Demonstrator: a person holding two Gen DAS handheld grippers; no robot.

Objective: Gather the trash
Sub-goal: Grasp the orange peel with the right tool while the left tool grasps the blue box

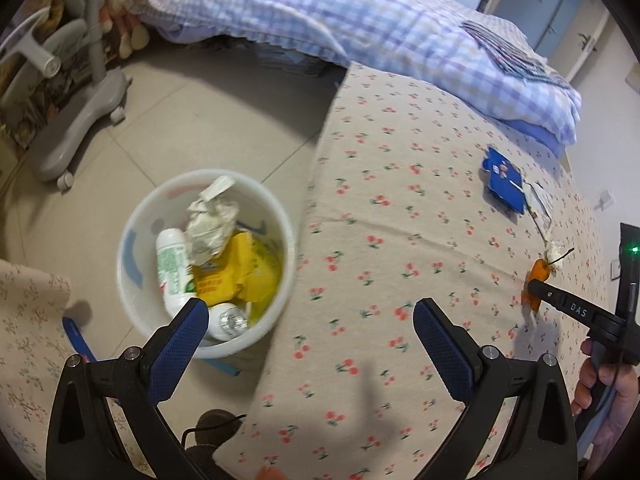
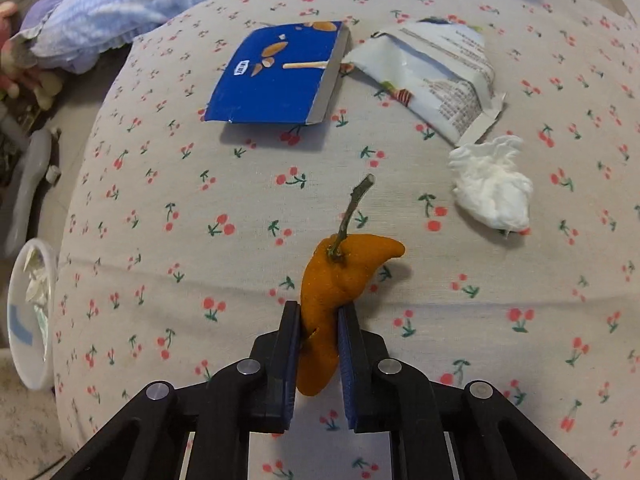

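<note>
Right claw (image 2: 319,316) is clamping the orange peel (image 2: 336,280), pads pressing on both sides of its lower half; the peel is sitting on the bed (image 2: 200,264) near the middle of the right wrist view, stem sticking up and away. Left claw (image 1: 310,322) is hanging wide open with nothing between its pads, hovering over the bed edge, the white bin (image 1: 132,240) just left of it on the floor.

Bin is already holding a crumpled paper (image 1: 212,216), a white bottle (image 1: 172,268) and a yellow wrapper (image 1: 244,272).

Trash remaining on the bed, farther out than the peel: blue snack box (image 2: 280,76) flattened, white pouch (image 2: 440,72) torn open just right of it, tissue wad (image 2: 488,188) near the pouch's lower corner, right of the peel.

Handling, judged: peel is looking light, leathery, bendy — it is folding under the pads, so grip mid-body is fine, the thin stem is not a good hold. Box is looking stiff and flat, needing an edge pinch at the raised near edge. Pouch is probably slick film, best taken at the torn flap. Tissue is soft, squashing anywhere.

Bin is sitting well left of the peel, off the bed's left edge.
</note>
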